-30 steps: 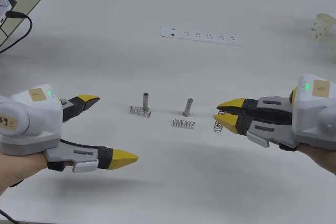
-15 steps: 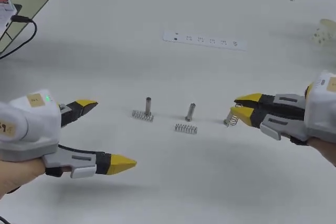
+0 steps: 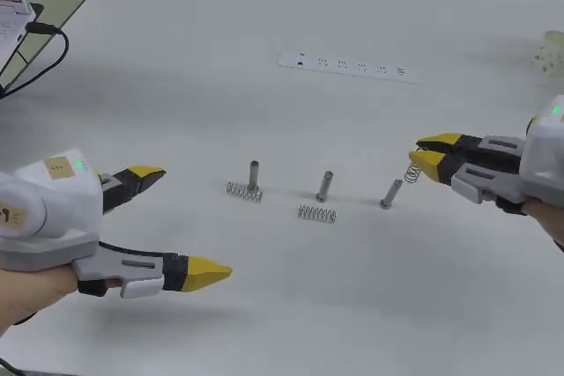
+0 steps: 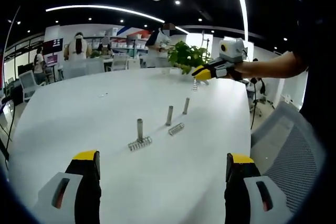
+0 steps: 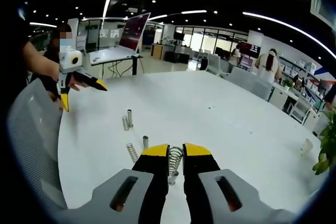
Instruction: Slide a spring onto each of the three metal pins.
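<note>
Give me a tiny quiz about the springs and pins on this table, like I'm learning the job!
1. True or false: the left gripper is open, holding nothing.
2. How many springs lie flat on the table?
3. The spring at the right gripper is: A) already on a pin, B) pinched in its jaws near the rightmost pin, C) lying flat on the table.
Key: 1 true; 2 two, the left spring and the middle spring; 3 B.
</note>
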`<state>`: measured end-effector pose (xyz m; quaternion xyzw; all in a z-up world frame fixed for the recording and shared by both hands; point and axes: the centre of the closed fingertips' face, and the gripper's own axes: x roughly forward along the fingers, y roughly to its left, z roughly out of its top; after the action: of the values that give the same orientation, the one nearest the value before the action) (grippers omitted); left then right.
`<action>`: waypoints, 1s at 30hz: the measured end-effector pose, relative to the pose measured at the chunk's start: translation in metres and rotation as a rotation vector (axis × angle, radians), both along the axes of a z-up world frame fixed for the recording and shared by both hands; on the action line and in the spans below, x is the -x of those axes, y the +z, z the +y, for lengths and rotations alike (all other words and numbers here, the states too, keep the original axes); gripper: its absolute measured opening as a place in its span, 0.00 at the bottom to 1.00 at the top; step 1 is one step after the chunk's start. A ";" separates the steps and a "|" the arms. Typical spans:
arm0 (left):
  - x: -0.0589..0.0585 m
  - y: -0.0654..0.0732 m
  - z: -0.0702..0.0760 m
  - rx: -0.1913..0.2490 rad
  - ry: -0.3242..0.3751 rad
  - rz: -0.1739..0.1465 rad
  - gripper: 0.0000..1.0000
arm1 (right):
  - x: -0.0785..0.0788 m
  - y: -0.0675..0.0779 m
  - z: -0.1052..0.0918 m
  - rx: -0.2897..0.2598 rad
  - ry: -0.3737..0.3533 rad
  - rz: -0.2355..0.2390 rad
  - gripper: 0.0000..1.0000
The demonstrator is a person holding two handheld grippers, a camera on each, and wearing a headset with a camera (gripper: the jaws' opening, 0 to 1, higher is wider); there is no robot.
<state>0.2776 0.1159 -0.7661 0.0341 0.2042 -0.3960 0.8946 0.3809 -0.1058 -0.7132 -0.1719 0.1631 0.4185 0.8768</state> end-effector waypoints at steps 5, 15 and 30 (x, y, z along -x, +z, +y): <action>0.001 0.000 0.001 -0.002 0.004 0.001 0.97 | -0.008 -0.004 -0.001 0.001 -0.014 0.006 0.07; 0.003 -0.003 0.005 -0.004 0.015 0.007 0.97 | -0.014 -0.016 -0.002 0.008 -0.027 0.030 0.07; 0.003 -0.002 0.005 -0.002 0.016 0.009 0.96 | -0.019 -0.026 -0.001 0.009 -0.037 0.047 0.07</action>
<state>0.2744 0.1205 -0.7686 0.0316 0.2088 -0.3888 0.8968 0.3995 -0.1071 -0.7393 -0.1628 0.1889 0.4053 0.8795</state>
